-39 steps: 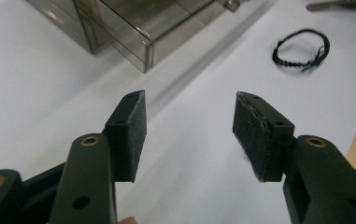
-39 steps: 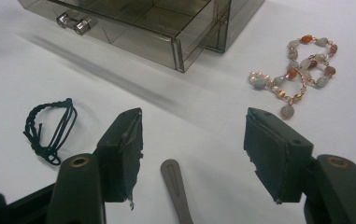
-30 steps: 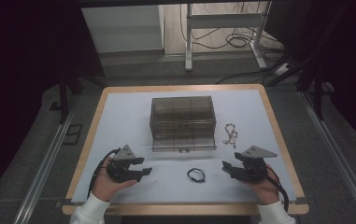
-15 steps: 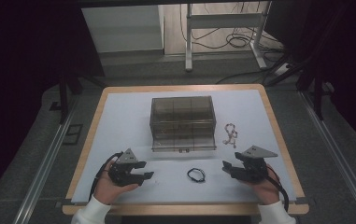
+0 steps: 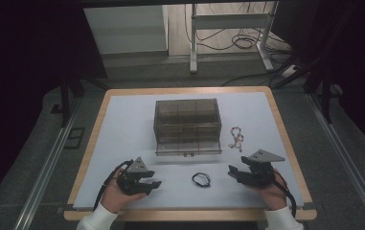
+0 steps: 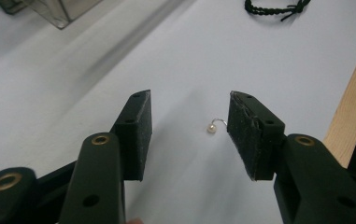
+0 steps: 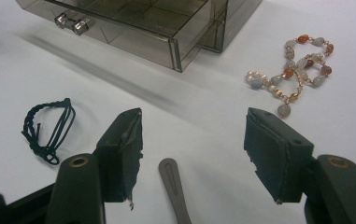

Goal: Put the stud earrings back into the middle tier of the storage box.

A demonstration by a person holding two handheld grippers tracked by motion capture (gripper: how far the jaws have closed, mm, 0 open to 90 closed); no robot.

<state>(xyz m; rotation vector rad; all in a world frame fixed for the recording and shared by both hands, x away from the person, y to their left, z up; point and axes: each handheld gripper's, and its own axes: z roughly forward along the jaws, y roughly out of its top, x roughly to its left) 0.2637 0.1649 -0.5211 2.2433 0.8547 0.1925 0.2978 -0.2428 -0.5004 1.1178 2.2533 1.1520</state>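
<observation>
Closing in, the left gripper (image 6: pixel 187 126) brackets a tiny cream pearl earring on a thin curved silver hook (image 6: pixel 211 127); its jaws have just been narrowing, pads still clear of it. It lies on the pale table sheet (image 6: pixel 213 60), hook tip just beside one pad.

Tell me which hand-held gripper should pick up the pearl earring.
Left. The left hand-held gripper already has the pearl earring lying between its open jaws, which have just been closing. The right hand-held gripper faces the beaded bracelet instead.
</observation>
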